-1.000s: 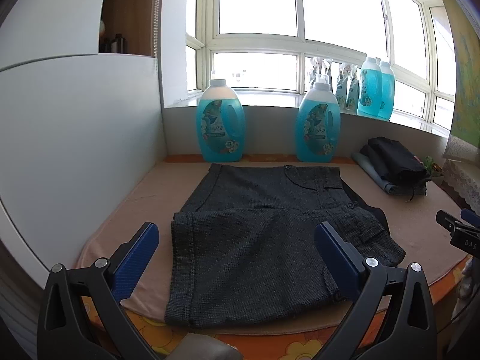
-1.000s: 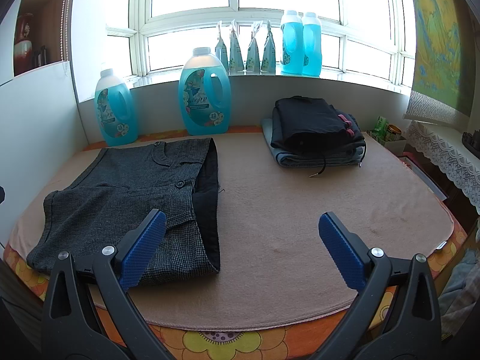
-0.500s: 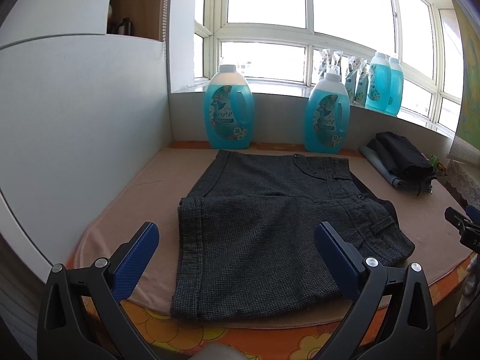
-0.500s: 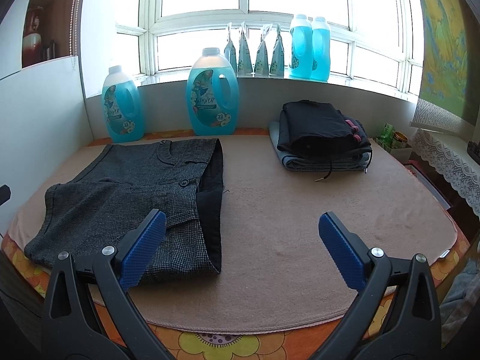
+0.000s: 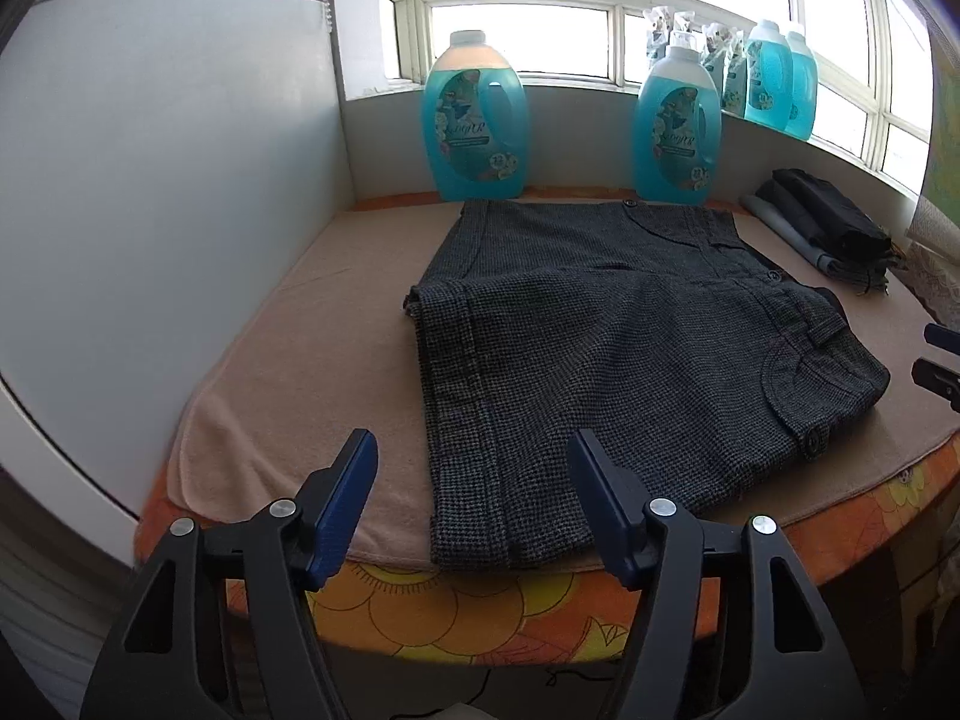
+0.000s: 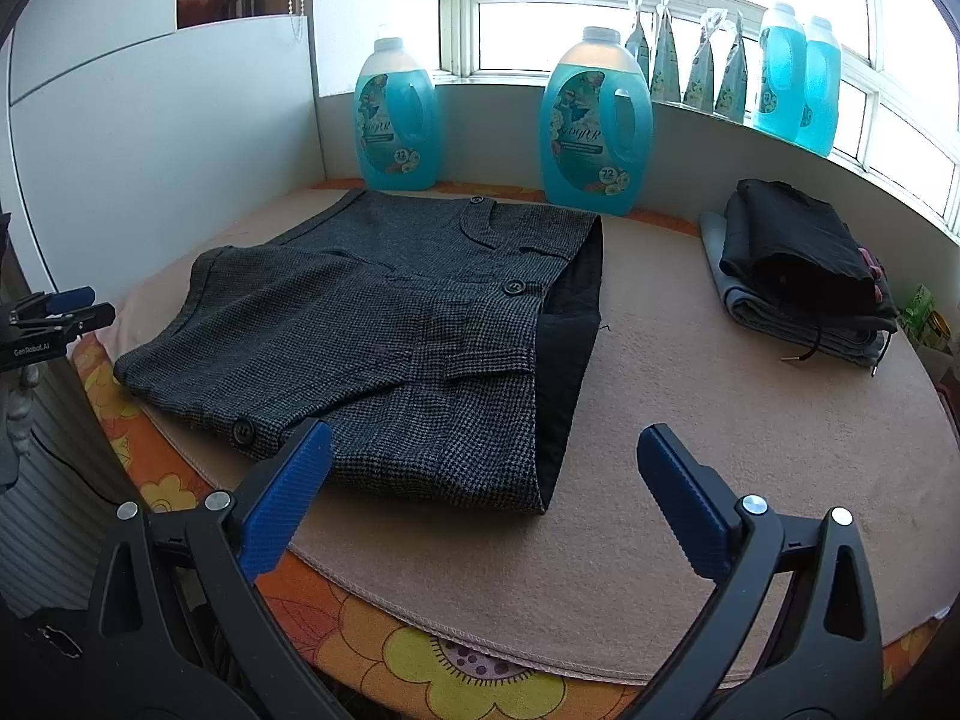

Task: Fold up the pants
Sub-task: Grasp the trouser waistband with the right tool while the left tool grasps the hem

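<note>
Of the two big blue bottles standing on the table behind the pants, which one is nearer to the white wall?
The left bottle, by the table's corner; the other big bottle stands nearer the folded clothes.

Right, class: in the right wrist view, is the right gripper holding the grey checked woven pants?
No, the right gripper is open and empty above the beige mat; the grey checked woven pants lie untouched.

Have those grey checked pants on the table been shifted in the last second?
No. The grey checked pants keep their waistband just in front of the two big blue detergent bottles on the beige mat; only the cameras moved.
</note>
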The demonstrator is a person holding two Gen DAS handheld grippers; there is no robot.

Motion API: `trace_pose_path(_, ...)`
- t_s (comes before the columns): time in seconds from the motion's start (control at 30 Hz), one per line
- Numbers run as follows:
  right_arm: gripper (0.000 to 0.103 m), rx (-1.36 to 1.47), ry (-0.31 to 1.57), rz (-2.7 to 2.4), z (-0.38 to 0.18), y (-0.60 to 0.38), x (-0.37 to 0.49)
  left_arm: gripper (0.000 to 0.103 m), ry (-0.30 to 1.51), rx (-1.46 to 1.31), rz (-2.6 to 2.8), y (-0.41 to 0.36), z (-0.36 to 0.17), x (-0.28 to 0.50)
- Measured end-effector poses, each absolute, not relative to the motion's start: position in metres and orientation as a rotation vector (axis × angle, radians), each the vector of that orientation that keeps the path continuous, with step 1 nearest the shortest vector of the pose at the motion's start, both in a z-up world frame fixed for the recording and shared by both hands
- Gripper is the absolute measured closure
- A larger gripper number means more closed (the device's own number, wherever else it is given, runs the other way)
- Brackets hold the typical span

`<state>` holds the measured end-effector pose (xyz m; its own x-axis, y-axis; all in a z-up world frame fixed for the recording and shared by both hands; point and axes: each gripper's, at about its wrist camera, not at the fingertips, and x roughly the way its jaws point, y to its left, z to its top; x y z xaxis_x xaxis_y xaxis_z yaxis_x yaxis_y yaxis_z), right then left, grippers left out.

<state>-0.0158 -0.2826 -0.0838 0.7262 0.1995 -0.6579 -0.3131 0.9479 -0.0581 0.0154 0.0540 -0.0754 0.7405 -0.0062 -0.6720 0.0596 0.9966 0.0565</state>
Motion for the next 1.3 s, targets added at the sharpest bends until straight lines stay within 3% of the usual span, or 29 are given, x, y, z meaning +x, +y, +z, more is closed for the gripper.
trace_pose_path(0.13,0.013,-0.285,0.76,0.319,-0.095,-0.268,-0.012,0.065,0.802,0.11,-0.092,0.055,-0.086,0.015)
trace_pose_path(0.27,0.023,-0.388,0.776,0.383,-0.102,-0.251,-0.013,0.072,0.847,0.158,-0.158,0.05,-0.093,0.015)
trace_pose_path(0.6,0.035,-0.607,0.813,0.479,-0.125,-0.212,-0.001,0.072,0.895,0.31,-0.291,0.025,-0.103,0.016)
trace_pose_path(0.87,0.036,-0.718,0.848,0.528,-0.14,-0.199,0.009,0.072,0.92,0.307,-0.328,0.021,-0.109,0.028)
trace_pose_path(0.93,0.057,-0.728,0.869,0.535,-0.142,-0.196,0.011,0.072,0.92,0.313,-0.336,0.018,-0.11,0.03)
trace_pose_path(1.03,0.075,-0.718,0.867,0.538,-0.139,-0.194,0.014,0.071,0.922,0.311,-0.355,0.015,-0.111,0.031)
trace_pose_path(1.13,0.086,-0.673,0.855,0.539,-0.128,-0.193,0.02,0.068,0.928,0.305,-0.379,0.012,-0.111,0.03)
trace_pose_path(1.2,0.088,-0.642,0.844,0.534,-0.121,-0.194,0.024,0.06,0.925,0.303,-0.392,0.011,-0.11,0.029)
trace_pose_path(1.3,0.09,-0.62,0.825,0.52,-0.112,-0.193,0.029,0.057,0.92,0.315,-0.407,0.007,-0.111,0.028)
